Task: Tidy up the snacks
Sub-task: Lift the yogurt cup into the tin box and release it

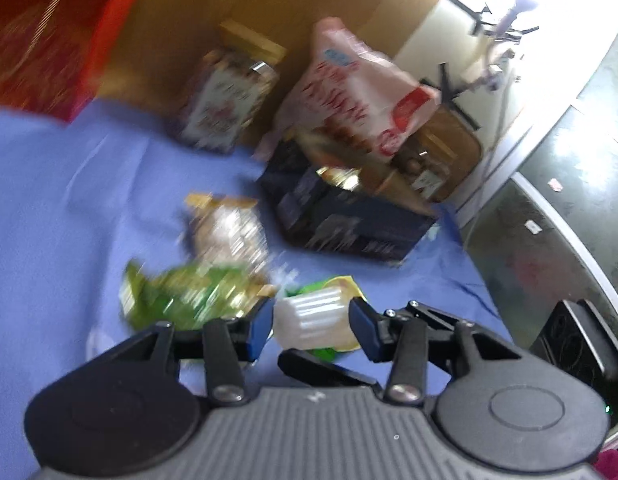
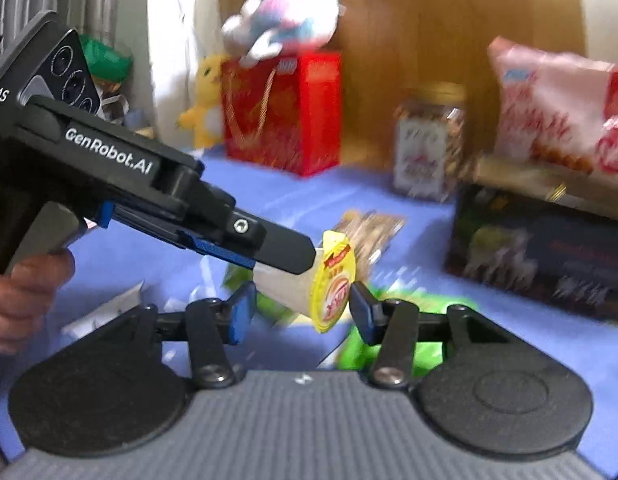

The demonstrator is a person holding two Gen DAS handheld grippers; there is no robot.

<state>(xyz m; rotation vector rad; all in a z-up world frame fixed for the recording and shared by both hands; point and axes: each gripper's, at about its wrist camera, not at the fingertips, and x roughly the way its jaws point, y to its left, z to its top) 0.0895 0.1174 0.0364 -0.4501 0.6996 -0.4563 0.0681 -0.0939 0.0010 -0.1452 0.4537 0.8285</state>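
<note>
1. The left gripper (image 1: 311,326) holds a small jelly cup (image 1: 315,322) between its blue pads; in the right wrist view the same left gripper (image 2: 287,270) reaches in from the left with the jelly cup (image 2: 309,286) at its tip, lifted above the blue cloth (image 1: 69,200). The cup lies on its side, its yellow foil lid (image 2: 333,282) facing right.
2. The right gripper (image 2: 299,308) is spread wide and grasps nothing; its pads stand either side of the cup, the right one just beside the foil lid.
3. Slip risk: the cup is tapered, ribbed and probably smooth plastic, so a light pinch could let it squirt out towards the green packets (image 1: 185,300) below.
4. Crush risk: clenching harder may buckle the thin wall or burst the foil seal.
5. Collision risk: both views are blurred, which suggests quick motion, and the two grippers are very close. If this is a handover, a pad could knock the lid and twist the cup loose.
6. Placement risk: the dark box (image 1: 349,216) already looks crowded, with a pink bag (image 1: 357,92) leaning over it. A cup dropped there may roll off, or nudge the nut jar (image 1: 225,100) nearby.
</note>
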